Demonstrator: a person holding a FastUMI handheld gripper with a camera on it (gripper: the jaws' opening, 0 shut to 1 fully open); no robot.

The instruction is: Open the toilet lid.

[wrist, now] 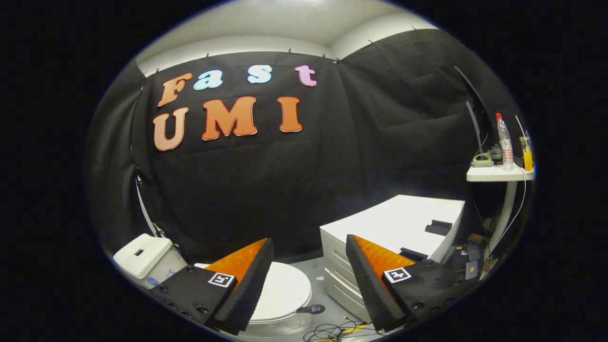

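A white toilet stands low on the floor, its lid (284,290) lying flat and closed. Its white tank (142,255) sits to the left, against the black cloth wall. My gripper (308,247) hovers well above the toilet, open, with a wide gap between its fingers and nothing in it. The left finger (247,275) covers part of the lid's left side. The right finger (370,280) lies over the drawer unit beside the toilet.
A white drawer cabinet (403,223) stands right of the toilet, with small dark items on top. Cables (332,330) lie on the grey floor in front. Further right, a white shelf (496,173) on a pole carries a bottle (505,142) and an orange-filled glass (527,154).
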